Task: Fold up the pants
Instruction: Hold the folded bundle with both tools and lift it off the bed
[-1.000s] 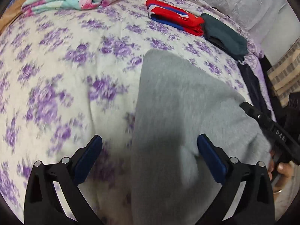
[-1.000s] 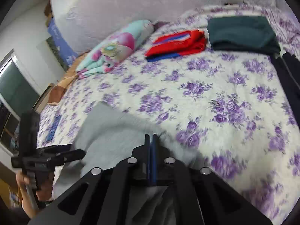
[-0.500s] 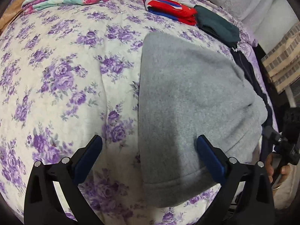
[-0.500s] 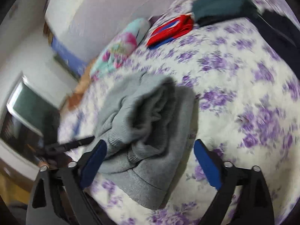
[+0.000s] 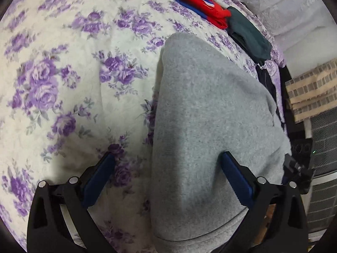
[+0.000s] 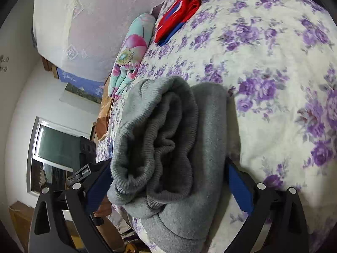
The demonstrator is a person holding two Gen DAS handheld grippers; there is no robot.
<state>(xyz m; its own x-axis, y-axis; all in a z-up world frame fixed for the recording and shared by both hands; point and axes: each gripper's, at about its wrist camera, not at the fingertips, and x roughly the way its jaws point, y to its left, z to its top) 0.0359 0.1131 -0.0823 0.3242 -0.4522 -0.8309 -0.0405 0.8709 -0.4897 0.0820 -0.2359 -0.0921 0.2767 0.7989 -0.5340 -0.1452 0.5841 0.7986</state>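
Left wrist view: the left gripper (image 5: pixel 166 164) has its jaws spread wide with nothing pinched. The right blue pad sits over the gray pants (image 5: pixel 210 130), the left pad over bare floral bedspread (image 5: pixel 63 80). The pants lie as a folded slab from the upper middle of the frame down to the bottom edge, with their left border running pretty much straight down the middle. Tons of free bedspread on the whole left half. The right side is tighter: the bed edge is close, and past it there's a striped cloth (image 5: pixel 309 90) and some grille thing I can't identify.

At the top right, a red and blue garment (image 5: pixel 198 2) and a dark green one (image 5: pixel 248 35) are both folded, well apart from the pants.

The right wrist view gives what the left doesn't, namely the ribbed waistband end of the pants (image 6: pixel 168 147), bunched and layered, right between the jaws of the right gripper (image 6: pixel 168 168). Those jaws are wide open too, pads not squeezing the fabric. It also shows a rolled colorful blanket (image 6: pixel 132 50) at the upper left and a window (image 6: pixel 56 147) at the left.

A hand at the lower left there is mostly hidden behind the gripper, and the pants' bottom edge is cut off.
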